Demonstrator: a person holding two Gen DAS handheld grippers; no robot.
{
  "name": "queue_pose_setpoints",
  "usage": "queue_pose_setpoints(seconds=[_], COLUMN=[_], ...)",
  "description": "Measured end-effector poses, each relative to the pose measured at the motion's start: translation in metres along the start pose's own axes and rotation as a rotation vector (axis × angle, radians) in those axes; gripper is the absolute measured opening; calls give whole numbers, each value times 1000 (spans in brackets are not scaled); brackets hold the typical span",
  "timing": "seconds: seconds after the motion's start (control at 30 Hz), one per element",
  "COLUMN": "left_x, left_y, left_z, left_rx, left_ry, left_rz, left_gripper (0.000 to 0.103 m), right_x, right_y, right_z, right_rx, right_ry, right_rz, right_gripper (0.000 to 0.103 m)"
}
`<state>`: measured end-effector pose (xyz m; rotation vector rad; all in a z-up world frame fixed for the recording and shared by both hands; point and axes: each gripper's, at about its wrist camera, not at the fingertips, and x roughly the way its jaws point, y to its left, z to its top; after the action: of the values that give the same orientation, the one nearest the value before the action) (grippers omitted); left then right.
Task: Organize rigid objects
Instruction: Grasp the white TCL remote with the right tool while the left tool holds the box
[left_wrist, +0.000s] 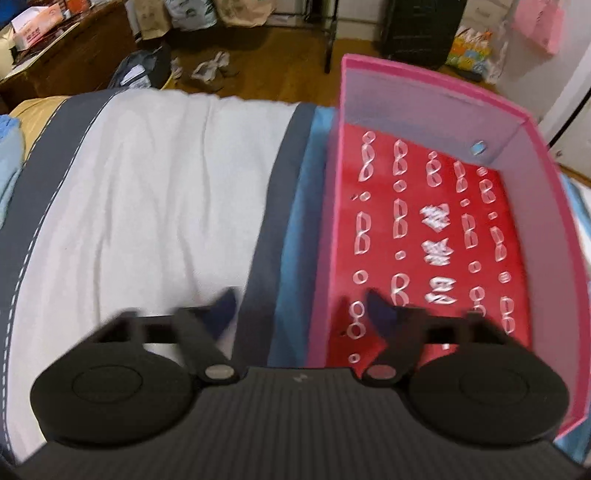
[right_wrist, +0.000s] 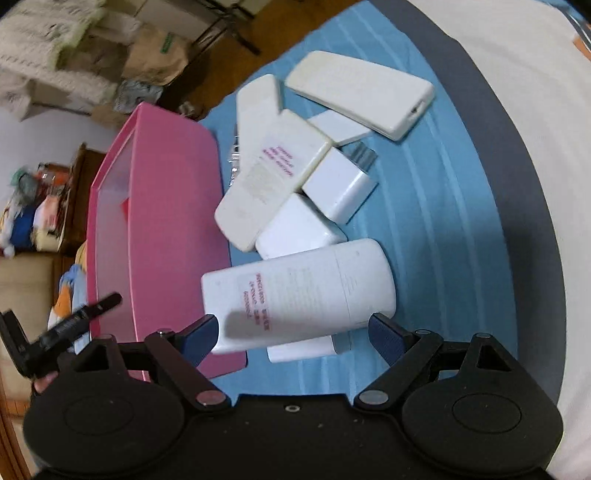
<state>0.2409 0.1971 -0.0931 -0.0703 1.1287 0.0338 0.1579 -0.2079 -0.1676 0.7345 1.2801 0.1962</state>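
Right wrist view: right gripper (right_wrist: 291, 328) gapes around white bottle (right_wrist: 299, 291); left gripper (left_wrist: 301, 306) straddles pink box (left_wrist: 325, 236) wall, unclenched.

One pink box (right_wrist: 155, 206), two chargers (right_wrist: 338, 184).

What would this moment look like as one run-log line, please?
left gripper: open over pink box wall | right gripper: open at white bottle | box: empty

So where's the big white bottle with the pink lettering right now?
In the right wrist view, the white bottle lies on its side on the blue cloth, just ahead of the right claw, beside the pink box.
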Motion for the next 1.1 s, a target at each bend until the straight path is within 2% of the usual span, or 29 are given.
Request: queue_pose_setpoints(seconds=[0.07, 0.1, 0.13, 0.23, 0.27, 0.37, 0.47, 0.53, 0.6, 0.63, 0.7, 0.77, 0.9, 1.1], left_x=[6, 8, 9, 11, 11, 12, 13, 12, 13, 13, 15, 15, 15, 16], left_y=[2, 2, 2, 6, 8, 12, 11, 9, 10, 10, 12, 14, 11, 13], left_z=[-1, -2, -3, -4, -4, -1, -2, -3, -2, -2, -1, 0, 1, 0], left_rx=[-14, -15, -20, -48, -72, -104, -97, -76, -63, -66, -73, -87, -99, -94], left_ry=[11, 14, 19, 8, 9, -1, -19, -24, -21, -18, -15, -10, -13, -11], left_rz=[-20, -31, -40, -81, -105, -115, -121, -120, -129, -134, -138, -141, -130, -140], left_gripper=[37, 23, 16, 7, 7, 7, 7, 7, 8, 8, 8, 8, 8, 9], right_x=[4, 6, 7, 12, 14, 17, 13, 14, 10, 7, -3, -9, -18, -34], right_y=[-1, -7, -14, -28, -32, -37, -34, -27, -14, -6, 6, 22, 50, 107], right_z=[-3, -5, -7, -16, -16, -13, -10, -7, -5, -3, -1, 4, 14, 8], right_rx=[61, 106, 147, 259, 285, 316, 302, 237, 121, 52, -71, -166, -282, -552], right_ry=[25, 34, 54, 67, 50, -21, -121, -137, -177, -204, -266, -295, -302, -361], right_rz=[-12, 0, 20, 46, 52, 76, 84, 35, -43, -58, -58, -44, -34, -171], right_gripper=[92, 92, 92, 92, 91, 90, 90, 84, 60, 57, 35, 28, 20, 19])
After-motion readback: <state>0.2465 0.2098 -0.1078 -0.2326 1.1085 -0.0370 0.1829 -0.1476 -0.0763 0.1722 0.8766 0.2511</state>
